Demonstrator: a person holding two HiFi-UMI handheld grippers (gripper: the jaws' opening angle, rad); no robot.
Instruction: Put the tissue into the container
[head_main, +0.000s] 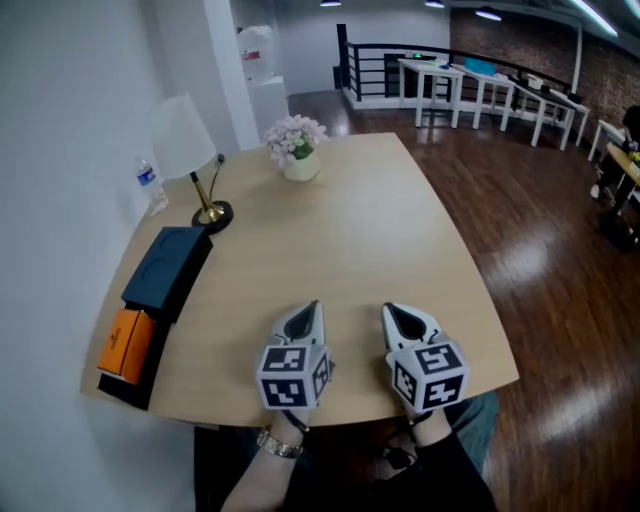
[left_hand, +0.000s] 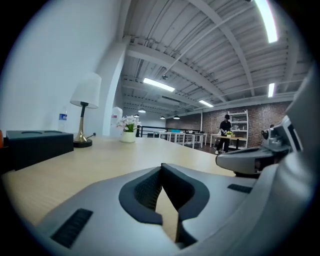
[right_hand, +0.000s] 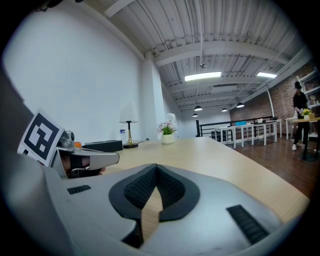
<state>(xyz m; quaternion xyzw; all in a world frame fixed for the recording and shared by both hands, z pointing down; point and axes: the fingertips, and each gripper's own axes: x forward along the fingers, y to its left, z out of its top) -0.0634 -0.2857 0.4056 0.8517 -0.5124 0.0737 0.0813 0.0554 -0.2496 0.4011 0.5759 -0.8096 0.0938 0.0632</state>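
My left gripper (head_main: 312, 306) and right gripper (head_main: 390, 309) rest side by side near the front edge of the wooden table (head_main: 370, 230). In the left gripper view the left gripper (left_hand: 161, 167) is shut, its dark pads meeting at the tip with nothing between them. The right gripper view shows the right gripper (right_hand: 156, 167) shut in the same way and holding nothing. A dark blue box (head_main: 165, 268) lies at the table's left edge, well away from both grippers, and appears also as the box (left_hand: 37, 145) in the left gripper view. I see no loose tissue in any view.
An orange box (head_main: 125, 340) sits in front of the dark box on a black base. A lamp (head_main: 185, 140), a water bottle (head_main: 150, 185) and a pot of flowers (head_main: 297, 145) stand at the back left. A person stands by far tables.
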